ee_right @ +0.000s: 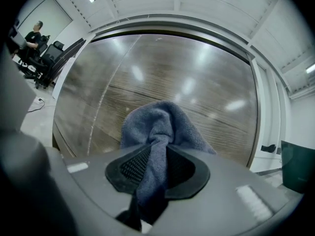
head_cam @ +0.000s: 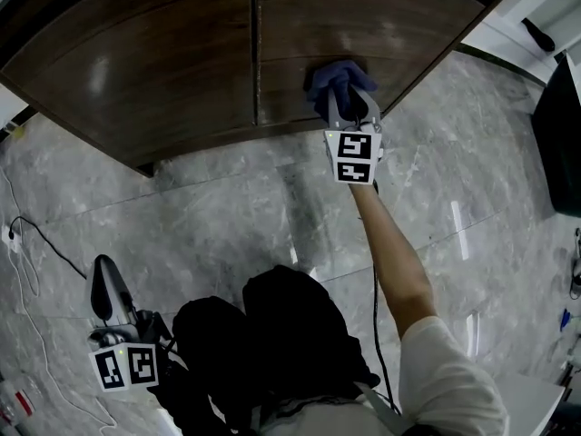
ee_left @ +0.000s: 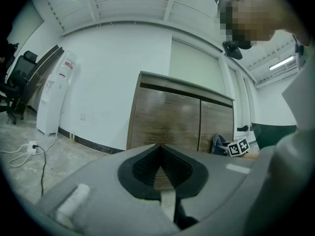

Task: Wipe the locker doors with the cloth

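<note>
Cloth point(ee_right: 158, 124), a soft blue-grey terry rag bunched into a rounded wad, sits in the right gripper point(ee_right: 157, 156). One fold runs down between the black ribbed pads, and the jaws are clamped on it. Its puffed front lies against the right locker door point(head_cam: 381, 34), low down near that door's bottom edge and a little right of the seam.

From where I stand I count two locker doors, the left locker door point(head_cam: 136, 53) and the right one. Both are dark brown wood grain with a glossy face that throws back the ceiling lights, and one thin upright seam parts them. The floor point(head_cam: 227, 207) is polished grey marble-patterned tile, and a white power strip point(ee_left: 30, 145) lies on it off to the left.

There are two grippers, each a smooth grey body carrying one black-and-white marker cube.

The person's right arm point(head_cam: 392, 236), bare below a white short sleeve, reaches out nearly straight to the door. The left gripper point(head_cam: 104, 275) is held low at the near left, well apart from the locker and pointing level toward it. Its jaws are together at the tips, with nothing between them.
</note>
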`<state>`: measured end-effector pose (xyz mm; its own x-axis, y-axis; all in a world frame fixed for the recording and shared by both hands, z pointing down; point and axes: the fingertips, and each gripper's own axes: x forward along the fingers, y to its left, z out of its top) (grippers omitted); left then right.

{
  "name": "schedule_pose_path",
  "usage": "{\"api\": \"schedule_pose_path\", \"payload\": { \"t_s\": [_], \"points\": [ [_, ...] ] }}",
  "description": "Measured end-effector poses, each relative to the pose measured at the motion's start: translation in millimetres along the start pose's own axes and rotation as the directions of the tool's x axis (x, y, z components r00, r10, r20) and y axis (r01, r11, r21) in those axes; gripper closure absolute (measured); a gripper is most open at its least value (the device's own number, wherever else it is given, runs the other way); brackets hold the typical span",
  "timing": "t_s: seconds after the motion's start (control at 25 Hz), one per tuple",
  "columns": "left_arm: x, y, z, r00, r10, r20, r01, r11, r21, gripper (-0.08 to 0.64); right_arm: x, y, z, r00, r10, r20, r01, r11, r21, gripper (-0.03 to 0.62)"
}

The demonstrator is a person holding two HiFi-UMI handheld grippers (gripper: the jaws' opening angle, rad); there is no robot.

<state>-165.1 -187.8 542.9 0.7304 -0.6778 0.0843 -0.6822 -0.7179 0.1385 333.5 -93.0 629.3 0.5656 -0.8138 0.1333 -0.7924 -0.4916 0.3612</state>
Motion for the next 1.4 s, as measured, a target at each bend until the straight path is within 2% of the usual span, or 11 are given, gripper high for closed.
{"api": "schedule_pose_path", "payload": {
  "t_s": [0.24, 0.68, 1.12, 1.4],
  "points": [
    [-12.1, 23.6, -0.5, 1.000, 0.024, 0.010, -0.024, 0.999, -0.024, 0.560, 4.9, 54.9, 23.5, 0.998, 0.061, 0.024, -0.061, 0.998, -0.004, 0.494],
    [-42.2, 75.5, -2.0, 0.996, 0.085, 0.029, -0.083, 0.995, -0.062, 0.560, 10.1, 151.7, 68.3, 0.982, 0.173, 0.072, -0.168, 0.983, -0.073, 0.494],
    [-79.0, 122.4, 1.7, 0.985, 0.166, 0.042, -0.162, 0.983, -0.081, 0.560, 19.8, 284.9, 112.8, 0.933, 0.345, 0.101, -0.326, 0.931, -0.162, 0.492],
    [-95.0, 148.8, -1.1, 0.978, 0.206, 0.039, -0.202, 0.976, -0.084, 0.560, 23.1, 347.1, 124.2, 0.904, 0.414, 0.105, -0.390, 0.900, -0.195, 0.492]
  ]
}}
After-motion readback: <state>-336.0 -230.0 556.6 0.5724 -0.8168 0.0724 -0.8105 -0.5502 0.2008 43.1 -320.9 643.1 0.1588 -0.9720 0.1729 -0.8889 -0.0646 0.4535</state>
